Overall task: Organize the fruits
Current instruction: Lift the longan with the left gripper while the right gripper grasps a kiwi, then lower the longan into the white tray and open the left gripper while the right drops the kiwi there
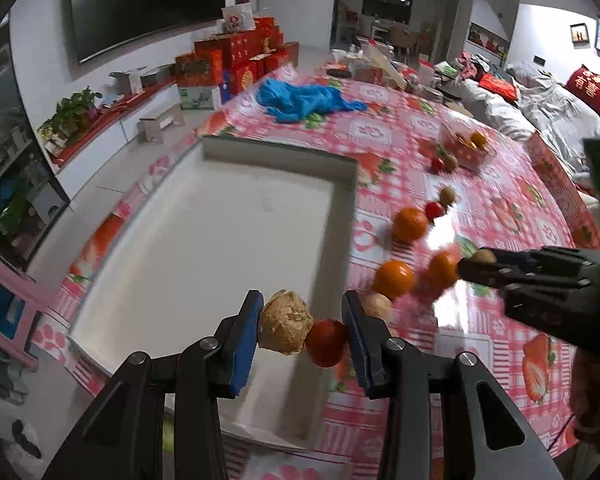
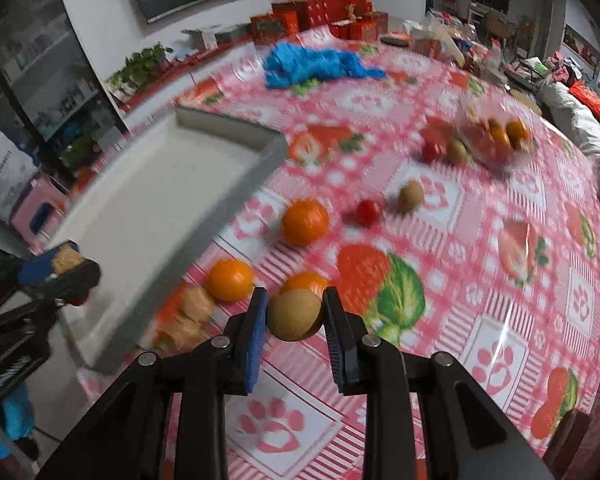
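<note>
My left gripper [image 1: 303, 330] is shut on a tan walnut [image 1: 285, 329] and a small red tomato [image 1: 327, 343], side by side between the blue pads, held over the near right edge of the white tray [image 1: 204, 240]. My right gripper [image 2: 296, 316] is shut on a brown kiwi [image 2: 296, 315], above the pink tablecloth. In the left wrist view the right gripper [image 1: 472, 266] shows at the right with the kiwi [image 1: 484, 257]. Oranges [image 2: 305, 222] [image 2: 231, 280], a small tomato [image 2: 369, 212], another kiwi [image 2: 411, 197] and walnuts [image 2: 196, 304] lie on the cloth.
A clear container [image 2: 500, 140] with oranges and other fruit stands at the far right, with a tomato and kiwi beside it. A blue cloth [image 2: 312, 66] lies at the far side. Red gift boxes [image 1: 236, 56] stand beyond the table. A pink stool [image 1: 4, 304] is left.
</note>
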The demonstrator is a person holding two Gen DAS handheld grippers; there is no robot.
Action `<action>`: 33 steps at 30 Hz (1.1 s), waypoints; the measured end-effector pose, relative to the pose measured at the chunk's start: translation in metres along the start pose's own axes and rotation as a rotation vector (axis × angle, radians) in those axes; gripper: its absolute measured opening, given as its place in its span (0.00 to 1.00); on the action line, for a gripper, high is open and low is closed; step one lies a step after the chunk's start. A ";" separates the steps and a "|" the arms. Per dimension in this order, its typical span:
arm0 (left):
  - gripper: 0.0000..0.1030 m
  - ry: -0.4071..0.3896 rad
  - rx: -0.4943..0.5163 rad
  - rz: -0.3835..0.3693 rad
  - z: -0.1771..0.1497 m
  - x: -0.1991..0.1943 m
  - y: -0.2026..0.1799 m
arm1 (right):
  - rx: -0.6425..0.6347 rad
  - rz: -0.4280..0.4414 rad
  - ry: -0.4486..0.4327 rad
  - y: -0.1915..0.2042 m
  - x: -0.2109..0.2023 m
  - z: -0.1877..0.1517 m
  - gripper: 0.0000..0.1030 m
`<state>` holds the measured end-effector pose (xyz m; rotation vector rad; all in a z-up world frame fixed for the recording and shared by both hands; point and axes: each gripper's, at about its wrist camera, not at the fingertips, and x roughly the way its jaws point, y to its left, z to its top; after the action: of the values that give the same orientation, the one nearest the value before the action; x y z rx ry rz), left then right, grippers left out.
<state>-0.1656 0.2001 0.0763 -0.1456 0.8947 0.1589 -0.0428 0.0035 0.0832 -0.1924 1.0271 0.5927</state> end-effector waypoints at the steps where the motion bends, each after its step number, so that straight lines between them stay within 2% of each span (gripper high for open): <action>1: 0.41 -0.004 -0.005 0.005 0.002 -0.001 0.005 | -0.005 0.013 -0.011 0.005 -0.005 0.008 0.29; 9: 0.41 -0.045 -0.043 0.087 0.022 -0.009 0.050 | -0.065 0.094 -0.038 0.054 -0.010 0.049 0.29; 14: 0.41 -0.042 -0.063 0.129 0.024 -0.002 0.067 | -0.114 0.120 -0.025 0.085 0.001 0.058 0.29; 20: 0.41 0.000 -0.072 0.132 0.016 0.016 0.070 | -0.125 0.138 0.025 0.104 0.028 0.054 0.29; 30: 0.42 0.055 -0.061 0.157 -0.003 0.033 0.068 | -0.108 0.146 0.110 0.102 0.062 0.037 0.30; 31: 0.44 0.060 -0.059 0.163 -0.004 0.034 0.067 | -0.112 0.153 0.116 0.103 0.065 0.037 0.33; 32: 0.49 0.064 -0.055 0.168 -0.005 0.036 0.067 | -0.114 0.156 0.117 0.103 0.065 0.035 0.37; 33: 0.68 0.066 -0.052 0.171 -0.006 0.036 0.067 | -0.116 0.152 0.116 0.104 0.065 0.036 0.49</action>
<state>-0.1611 0.2675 0.0401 -0.1232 0.9693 0.3381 -0.0488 0.1287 0.0593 -0.2541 1.1273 0.7876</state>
